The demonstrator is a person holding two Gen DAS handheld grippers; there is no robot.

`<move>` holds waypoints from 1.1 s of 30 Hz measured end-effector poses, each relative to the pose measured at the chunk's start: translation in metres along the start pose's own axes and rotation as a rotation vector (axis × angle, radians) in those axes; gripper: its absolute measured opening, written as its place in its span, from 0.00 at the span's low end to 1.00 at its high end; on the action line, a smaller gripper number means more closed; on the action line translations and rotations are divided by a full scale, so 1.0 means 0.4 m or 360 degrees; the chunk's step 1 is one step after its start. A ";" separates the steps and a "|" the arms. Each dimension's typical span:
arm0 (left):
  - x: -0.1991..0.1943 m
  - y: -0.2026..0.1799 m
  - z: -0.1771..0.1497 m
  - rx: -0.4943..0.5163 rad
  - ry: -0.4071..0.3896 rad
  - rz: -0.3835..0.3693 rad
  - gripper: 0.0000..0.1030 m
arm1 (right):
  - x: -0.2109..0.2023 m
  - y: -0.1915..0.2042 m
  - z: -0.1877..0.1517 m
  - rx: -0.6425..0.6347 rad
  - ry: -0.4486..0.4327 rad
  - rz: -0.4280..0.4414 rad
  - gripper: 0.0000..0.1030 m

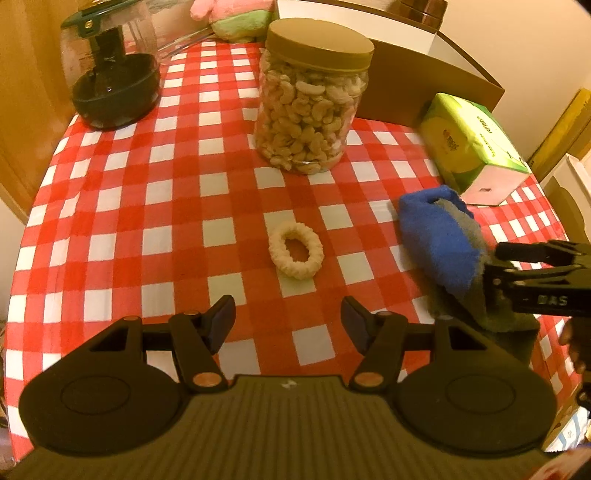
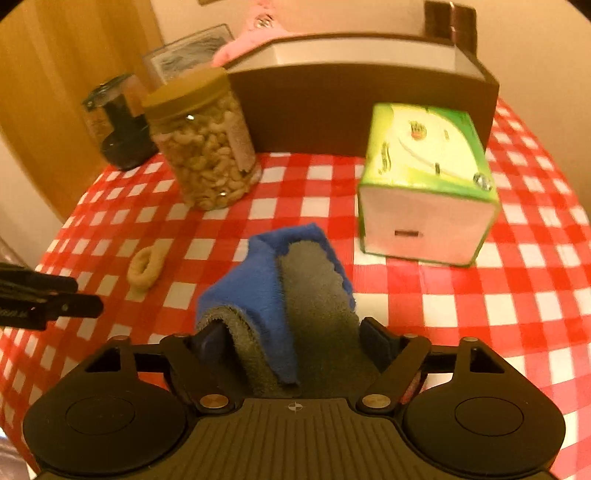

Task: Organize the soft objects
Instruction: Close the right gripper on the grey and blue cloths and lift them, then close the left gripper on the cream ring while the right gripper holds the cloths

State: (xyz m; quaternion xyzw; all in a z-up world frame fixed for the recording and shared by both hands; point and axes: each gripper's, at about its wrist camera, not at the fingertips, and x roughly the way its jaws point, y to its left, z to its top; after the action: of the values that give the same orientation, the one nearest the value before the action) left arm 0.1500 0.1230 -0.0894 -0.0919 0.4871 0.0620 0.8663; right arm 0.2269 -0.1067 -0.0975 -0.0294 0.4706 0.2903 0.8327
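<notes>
A blue and grey cloth is bunched between the jaws of my right gripper, which is shut on it just above the checked tablecloth. The cloth and right gripper also show at the right of the left wrist view. A cream scrunchie lies on the tablecloth ahead of my left gripper, which is open and empty. The scrunchie lies left of the cloth in the right wrist view. A pink and green plush sits at the back.
A jar of cashews stands mid-table. A green tissue box lies at the right, in front of a brown open box. A dark glass jar stands at the back left. The table edge curves on the left.
</notes>
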 end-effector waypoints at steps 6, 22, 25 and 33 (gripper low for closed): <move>0.018 -0.013 0.014 0.0028 0.0004 -0.0008 0.59 | 0.055 0.006 0.005 0.0025 -0.0006 -0.0010 0.77; 0.090 -0.018 0.058 0.0062 0.0009 0.0009 0.59 | 0.070 0.047 0.061 -0.0108 -0.0125 0.0067 0.23; 0.113 -0.019 0.068 0.0081 0.0016 0.0017 0.57 | 0.064 0.032 0.080 -0.0071 -0.0137 0.0061 0.23; 0.160 -0.024 0.084 0.0117 0.0040 0.0029 0.47 | 0.055 0.014 0.092 -0.0014 -0.0134 0.0055 0.23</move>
State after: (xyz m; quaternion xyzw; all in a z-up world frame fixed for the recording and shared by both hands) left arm 0.2132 0.1224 -0.1262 -0.0563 0.5007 0.0507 0.8623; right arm 0.2609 -0.0800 -0.0935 -0.0128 0.4341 0.3077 0.8466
